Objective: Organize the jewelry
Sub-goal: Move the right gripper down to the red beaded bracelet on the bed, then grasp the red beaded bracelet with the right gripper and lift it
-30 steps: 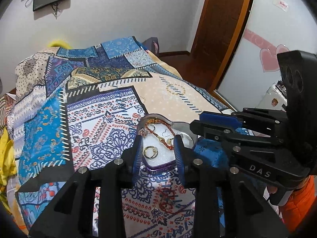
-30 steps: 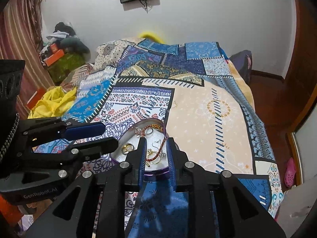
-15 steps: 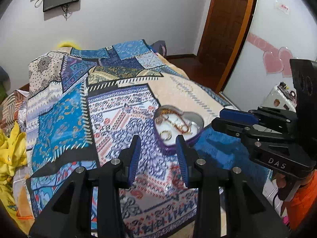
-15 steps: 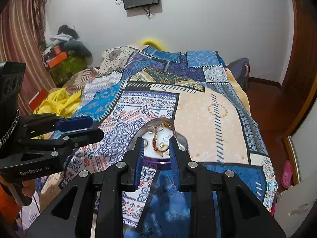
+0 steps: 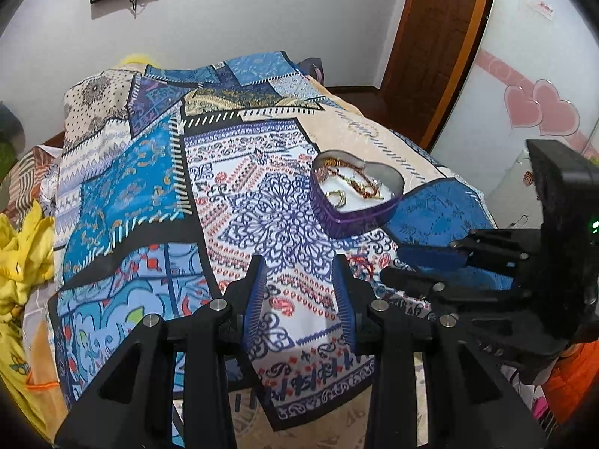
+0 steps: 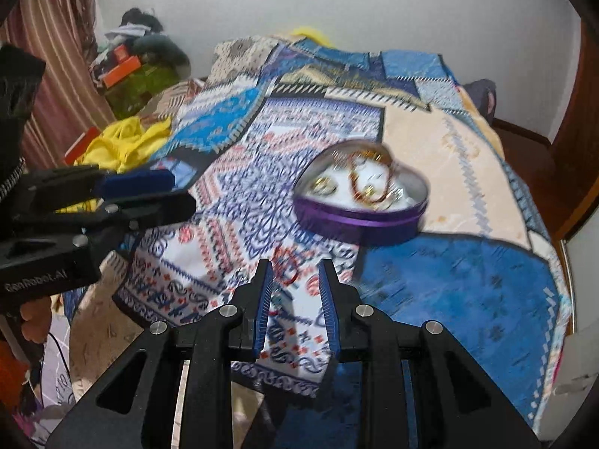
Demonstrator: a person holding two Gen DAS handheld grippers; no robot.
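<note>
Both grippers pull back from the heart tin (image 5: 355, 202); left gripper (image 5: 299, 292) and right gripper (image 6: 294, 284) gape empty; red bangle (image 6: 286, 265) awaits.

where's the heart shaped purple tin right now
The heart-shaped purple tin sits open on the patterned bedspread, ahead and right of the left gripper, near the bed's door-side edge, with jewelry inside.

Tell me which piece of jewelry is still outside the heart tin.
The red bracelet on the quilt, just ahead of the right hand-held gripper. The chain and gold rings lie inside the tin.
</note>
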